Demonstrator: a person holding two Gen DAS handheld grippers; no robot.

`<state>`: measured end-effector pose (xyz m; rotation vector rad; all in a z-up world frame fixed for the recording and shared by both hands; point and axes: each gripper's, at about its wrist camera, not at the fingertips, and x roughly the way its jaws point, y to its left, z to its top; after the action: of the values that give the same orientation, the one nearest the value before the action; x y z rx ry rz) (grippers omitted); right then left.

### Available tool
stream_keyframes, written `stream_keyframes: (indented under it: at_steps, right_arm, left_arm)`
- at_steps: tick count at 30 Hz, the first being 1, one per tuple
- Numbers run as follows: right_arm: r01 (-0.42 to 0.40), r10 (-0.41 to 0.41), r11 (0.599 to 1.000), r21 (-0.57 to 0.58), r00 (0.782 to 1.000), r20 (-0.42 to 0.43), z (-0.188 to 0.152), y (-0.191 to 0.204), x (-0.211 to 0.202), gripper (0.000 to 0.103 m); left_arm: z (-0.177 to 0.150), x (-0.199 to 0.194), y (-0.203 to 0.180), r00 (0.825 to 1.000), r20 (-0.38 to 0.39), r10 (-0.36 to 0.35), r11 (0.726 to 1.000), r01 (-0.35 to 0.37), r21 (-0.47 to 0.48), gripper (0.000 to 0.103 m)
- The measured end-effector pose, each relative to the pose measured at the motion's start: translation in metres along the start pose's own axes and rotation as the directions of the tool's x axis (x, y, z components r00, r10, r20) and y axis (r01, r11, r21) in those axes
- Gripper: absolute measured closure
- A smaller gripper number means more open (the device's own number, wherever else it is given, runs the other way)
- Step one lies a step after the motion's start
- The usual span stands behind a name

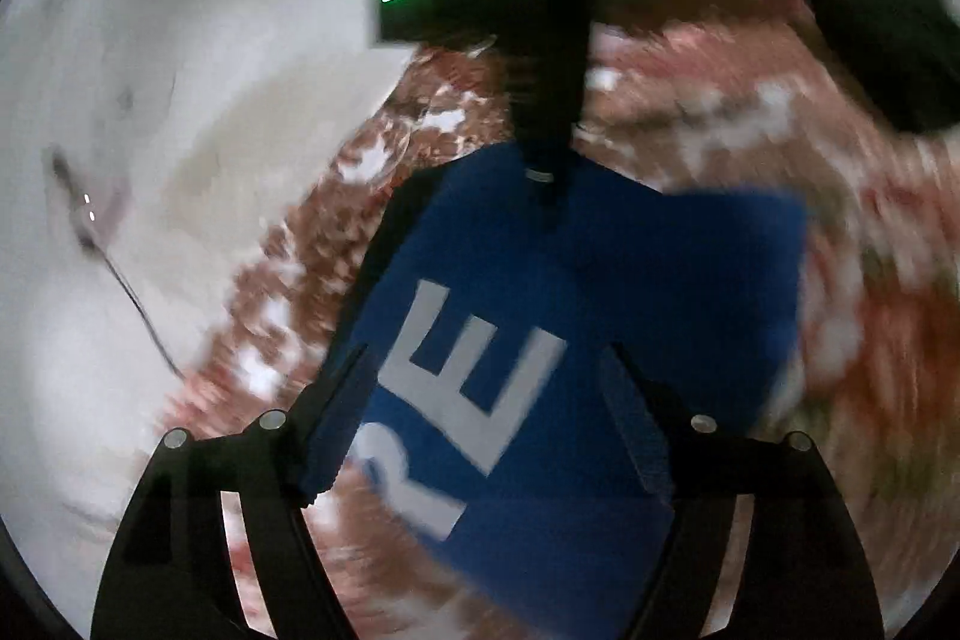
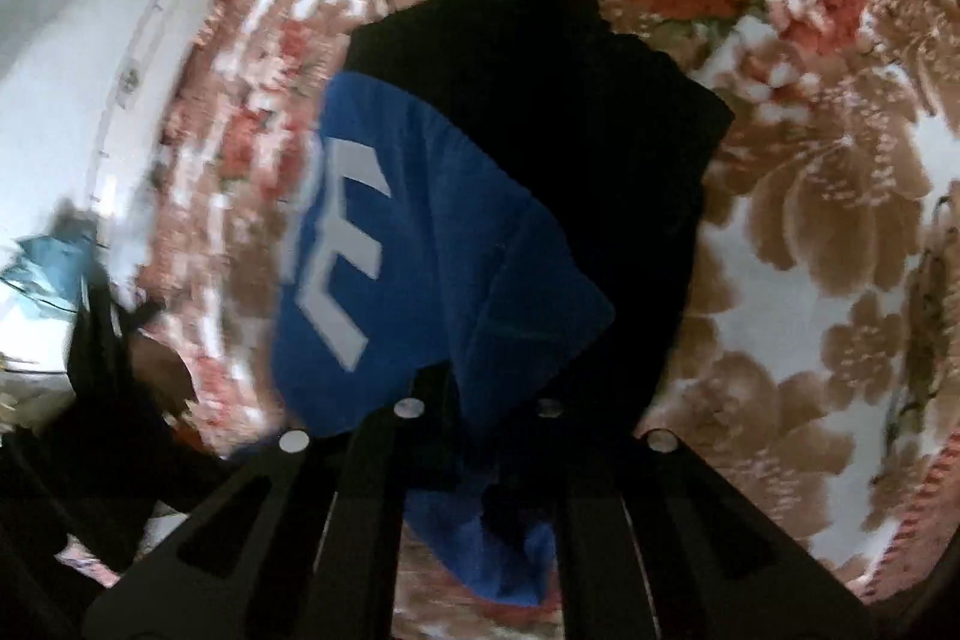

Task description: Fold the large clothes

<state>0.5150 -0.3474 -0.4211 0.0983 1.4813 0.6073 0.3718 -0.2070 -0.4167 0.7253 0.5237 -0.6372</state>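
Holding: your right claw (image 2: 480,436) is clamped on shirt (image 2: 420,232).
Left claw (image 1: 480,400): apart.
Risk: fold slips, bunching on blanket (image 2: 810,220).

Left wrist camera: sits behind left tongs (image 1: 486,358), looks down close at blue garment (image 1: 540,340), white wall at left edge. Right wrist camera: behind right tongs (image 2: 480,400), very near same garment (image 2: 420,250). Shared: garment, floral bedspread (image 2: 810,220).
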Motion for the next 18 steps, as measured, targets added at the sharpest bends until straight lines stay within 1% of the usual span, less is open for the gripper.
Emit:
stream_keyframes:
  at_steps: [2,3,4,5,6,8,9,10,12,14,15,16,17,18]
  right_arm:
    - [0.071,-0.071,0.997,-0.005,0.997,-0.026,-0.005,-0.017,0.013,0.098]
    - [0.083,-0.083,0.997,0.001,0.996,-0.046,-0.007,-0.026,0.021,0.098]
    - [0.082,-0.081,0.997,0.010,0.994,-0.072,-0.011,-0.035,0.031,0.098]
    - [0.078,-0.077,0.997,0.011,0.993,-0.086,-0.014,-0.042,0.039,0.098]
    - [0.085,-0.083,0.996,0.012,0.992,-0.098,-0.018,-0.049,0.049,0.098]
    - [0.122,-0.122,0.992,-0.008,0.987,-0.102,-0.022,-0.055,0.062,0.100]
    - [0.103,-0.102,0.995,0.007,0.990,-0.096,-0.024,-0.062,0.069,0.100]
    - [0.081,-0.079,0.997,0.017,0.993,-0.090,-0.025,-0.067,0.073,0.100]
    - [0.068,-0.067,0.998,0.014,0.994,-0.085,-0.029,-0.071,0.083,0.100]
    - [0.049,-0.047,0.998,0.034,0.996,-0.073,-0.032,-0.078,0.084,0.099]
    - [0.033,-0.030,0.998,0.055,0.998,-0.060,-0.035,-0.082,0.079,0.098]
    - [0.030,-0.027,0.997,0.066,0.999,-0.045,-0.038,-0.085,0.072,0.092]
    - [0.024,-0.021,0.997,0.075,0.999,-0.036,-0.042,-0.087,0.066,0.089]
    - [0.020,-0.018,0.996,0.083,1.000,-0.023,-0.046,-0.086,0.056,0.089]
  left_arm:
    - [-0.017,0.037,-0.006,0.995,-0.082,-0.050,0.999,0.051,0.011,0.028]
    - [-0.032,0.051,-0.010,0.991,-0.094,-0.095,0.995,0.096,0.006,0.028]
    - [-0.042,0.056,-0.010,0.987,-0.100,-0.124,0.992,0.124,-0.012,0.028]
    - [-0.052,0.061,-0.013,0.985,-0.105,-0.136,0.991,0.135,-0.016,0.028]
    - [-0.061,0.062,-0.015,0.986,-0.108,-0.130,0.992,0.130,-0.009,0.028]
    - [-0.070,0.063,-0.008,0.982,-0.113,-0.149,0.988,0.143,-0.058,0.028]
    - [-0.074,0.062,-0.003,0.980,-0.114,-0.163,0.984,0.153,-0.091,0.028]
    - [-0.074,0.062,-0.002,0.981,-0.111,-0.158,0.985,0.149,-0.085,0.028]
    - [-0.077,0.058,-0.007,0.984,-0.103,-0.144,0.988,0.137,-0.073,0.028]
    - [-0.076,0.056,-0.008,0.984,-0.105,-0.141,0.988,0.134,-0.073,0.028]
    - [-0.075,0.055,-0.006,0.983,-0.112,-0.148,0.986,0.139,-0.089,0.028]
    - [-0.074,0.053,-0.004,0.981,-0.117,-0.155,0.984,0.144,-0.103,0.027]
    - [-0.076,0.047,0.001,0.978,-0.127,-0.164,0.981,0.148,-0.125,0.025]
    - [-0.072,0.042,0.008,0.969,-0.145,-0.201,0.969,0.174,-0.177,0.016]
